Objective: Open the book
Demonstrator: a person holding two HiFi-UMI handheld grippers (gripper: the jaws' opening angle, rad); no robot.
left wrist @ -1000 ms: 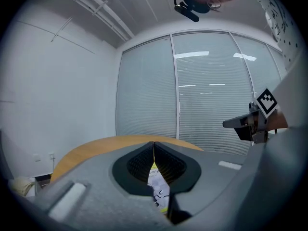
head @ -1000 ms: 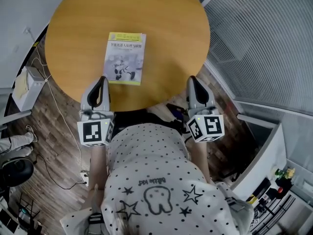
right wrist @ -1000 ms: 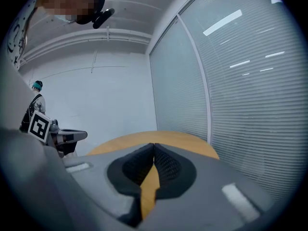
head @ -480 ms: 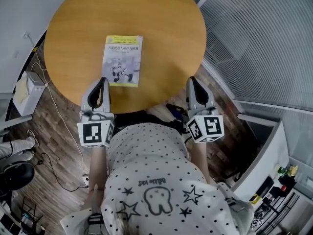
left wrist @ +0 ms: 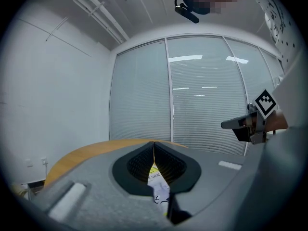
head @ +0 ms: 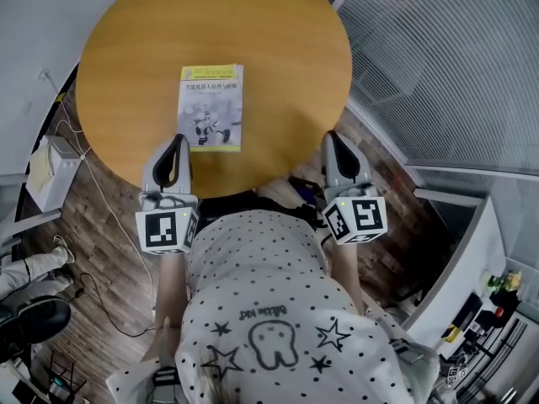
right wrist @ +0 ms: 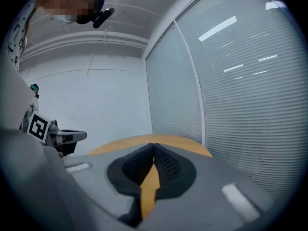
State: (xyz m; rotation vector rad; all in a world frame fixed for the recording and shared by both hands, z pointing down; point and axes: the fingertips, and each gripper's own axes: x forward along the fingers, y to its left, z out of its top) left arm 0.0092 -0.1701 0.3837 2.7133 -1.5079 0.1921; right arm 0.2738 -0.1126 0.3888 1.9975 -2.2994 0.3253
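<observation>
We see the book point(head: 211, 107) lying closed, cover up, on the round wooden worktop point(head: 278, 66). The cover is pale with a yellow band along its far edge and a small figure printed in the middle. The worktop's near rim runs just behind the book's near edge.

Our left gripper point(head: 178, 139) sits right beside the book's near left corner, its tip pointing along the book's left edge. Its jaws are pressed together with nothing pinched between them. From overhead we cannot tell whether the tip touches the cover. In the left gripper view the closed tips point(left wrist: 154, 145) meet in a thin line, and a strip of the book point(left wrist: 156, 176) shows through the slit beneath them, just ahead and lower.

Our right gripper point(head: 332, 139) is well apart from the book, off to its right and level with the book's near edge. Its jaws are pressed together too, on nothing. In the right gripper view the tips point(right wrist: 154, 148) meet, and only bare wood point(right wrist: 150, 186) shows below them.

Beyond the book, to its right, stands a glass wall with blinds point(head: 455, 57).
</observation>
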